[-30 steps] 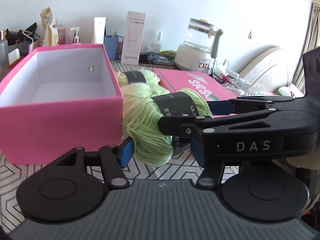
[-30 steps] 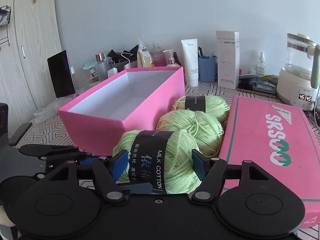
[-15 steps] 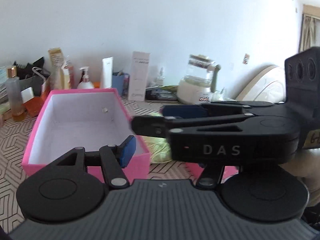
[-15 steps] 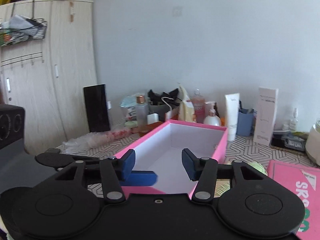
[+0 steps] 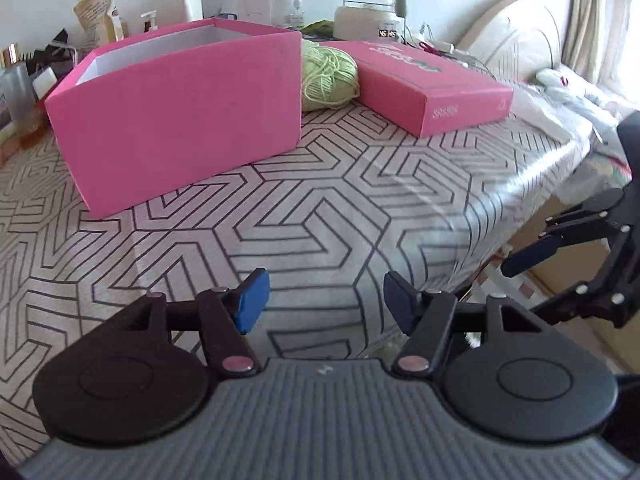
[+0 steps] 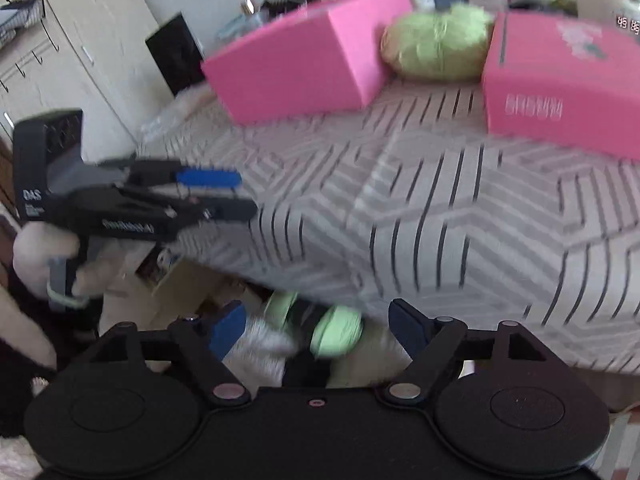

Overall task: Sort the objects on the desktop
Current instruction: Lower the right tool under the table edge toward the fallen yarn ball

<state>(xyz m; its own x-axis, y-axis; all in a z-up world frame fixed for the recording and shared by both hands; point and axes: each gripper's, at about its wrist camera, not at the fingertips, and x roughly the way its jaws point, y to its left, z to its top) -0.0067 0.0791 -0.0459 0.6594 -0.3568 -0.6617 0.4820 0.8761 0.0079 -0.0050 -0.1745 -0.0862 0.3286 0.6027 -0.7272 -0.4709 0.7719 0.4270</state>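
Observation:
An open pink box [image 5: 176,108] stands on the patterned table; it also shows in the right wrist view [image 6: 296,68]. Green yarn [image 5: 328,76] lies between the box and the flat pink lid [image 5: 428,84]; the yarn [image 6: 436,48] and lid [image 6: 560,80] also show in the right wrist view. My left gripper [image 5: 324,302] is open and empty above the table's front part. My right gripper [image 6: 316,328] is open and empty past the table's front edge. Below it, blurred, is a green yarn ball with a dark band [image 6: 332,332].
Bottles, cartons and a kettle [image 5: 372,8] crowd the back of the table. A sofa [image 5: 520,40] is at the right, a cupboard [image 6: 80,60] at the left. The table edge [image 6: 360,296] runs in front of my right gripper.
Both grippers have pulled back from the box towards the table's front edge and dropped lower. The right gripper held a yarn ball one second ago; it is empty now.

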